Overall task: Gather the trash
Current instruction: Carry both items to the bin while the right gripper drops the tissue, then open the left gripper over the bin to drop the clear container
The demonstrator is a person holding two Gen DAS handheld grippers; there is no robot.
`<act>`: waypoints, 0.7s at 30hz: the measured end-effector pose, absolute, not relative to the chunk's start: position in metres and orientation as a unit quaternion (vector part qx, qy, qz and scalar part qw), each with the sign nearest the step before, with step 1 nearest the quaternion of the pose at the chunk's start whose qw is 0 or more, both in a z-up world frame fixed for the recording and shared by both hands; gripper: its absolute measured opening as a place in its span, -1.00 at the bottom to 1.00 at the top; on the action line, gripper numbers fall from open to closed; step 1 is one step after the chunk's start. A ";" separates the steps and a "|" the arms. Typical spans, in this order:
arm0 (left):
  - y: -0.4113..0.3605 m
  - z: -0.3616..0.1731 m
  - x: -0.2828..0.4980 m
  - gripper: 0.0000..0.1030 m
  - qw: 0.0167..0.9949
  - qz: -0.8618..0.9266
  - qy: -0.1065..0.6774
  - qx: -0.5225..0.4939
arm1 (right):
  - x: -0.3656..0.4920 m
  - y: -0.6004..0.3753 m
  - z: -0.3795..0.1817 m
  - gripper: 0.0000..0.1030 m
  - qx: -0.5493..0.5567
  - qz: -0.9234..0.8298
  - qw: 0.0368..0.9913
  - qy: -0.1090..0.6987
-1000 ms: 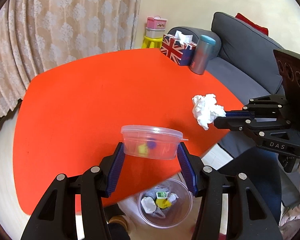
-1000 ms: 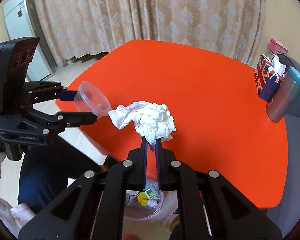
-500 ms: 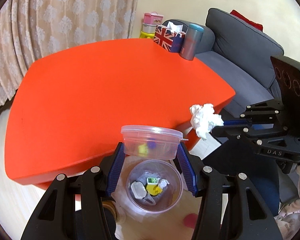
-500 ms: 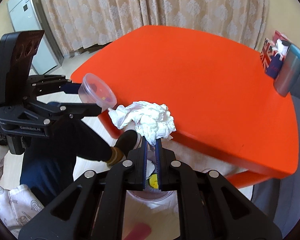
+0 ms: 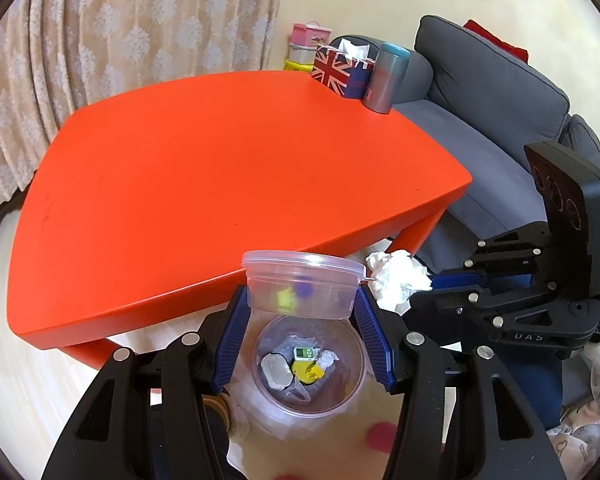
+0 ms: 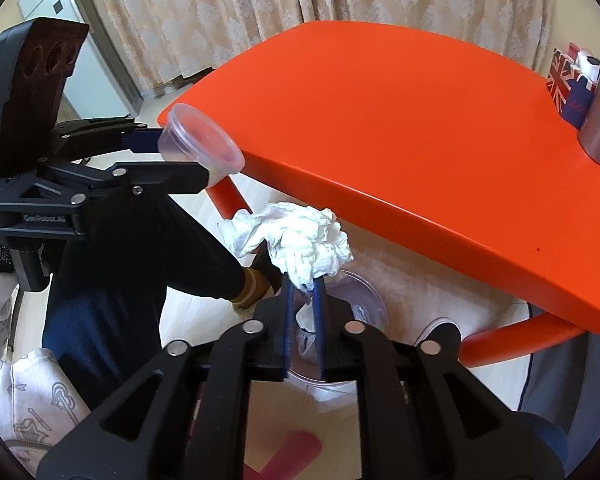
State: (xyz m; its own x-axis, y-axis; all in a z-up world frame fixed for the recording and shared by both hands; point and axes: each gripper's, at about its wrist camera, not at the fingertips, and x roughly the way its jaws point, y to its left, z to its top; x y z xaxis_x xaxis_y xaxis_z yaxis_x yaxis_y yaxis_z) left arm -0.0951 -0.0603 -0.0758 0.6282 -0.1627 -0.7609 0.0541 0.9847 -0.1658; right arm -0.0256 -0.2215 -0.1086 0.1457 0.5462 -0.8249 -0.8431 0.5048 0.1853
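My left gripper (image 5: 302, 308) is shut on a clear plastic tub (image 5: 303, 285) with small yellow and blue bits inside, held above a clear trash bin (image 5: 308, 364) on the floor. The bin holds several pieces of trash. My right gripper (image 6: 303, 286) is shut on a crumpled white tissue (image 6: 296, 242), held over the same bin (image 6: 364, 312). The tissue (image 5: 396, 278) also shows in the left wrist view, just right of the tub. The tub (image 6: 198, 148) shows in the right wrist view, to the upper left.
The orange table (image 5: 228, 160) stands just beyond the bin, its edge and leg (image 6: 228, 196) close to both grippers. A Union Jack tissue box (image 5: 340, 70) and a grey tumbler (image 5: 386, 78) stand at its far corner. A grey sofa (image 5: 492, 120) is on the right. The person's legs (image 6: 140, 260) are near the bin.
Both grippers have pulled back off the table edge and lowered, carrying the tub and the tissue. They now hang over the floor bin instead of over the tabletop.
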 end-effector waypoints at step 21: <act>-0.074 -0.081 -0.092 0.03 0.893 -0.080 0.439 -0.054 | -0.008 -0.245 -0.089 0.85 -0.113 0.430 0.782 0.438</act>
State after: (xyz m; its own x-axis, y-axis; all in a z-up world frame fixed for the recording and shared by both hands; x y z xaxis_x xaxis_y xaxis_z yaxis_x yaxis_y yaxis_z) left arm -0.0924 -0.0741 -0.0808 0.6011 -0.1913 -0.7759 0.0960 0.9812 -0.1675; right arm -0.0078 -0.2455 -0.0894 0.2481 0.5726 -0.7814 -0.7708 0.6053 0.1988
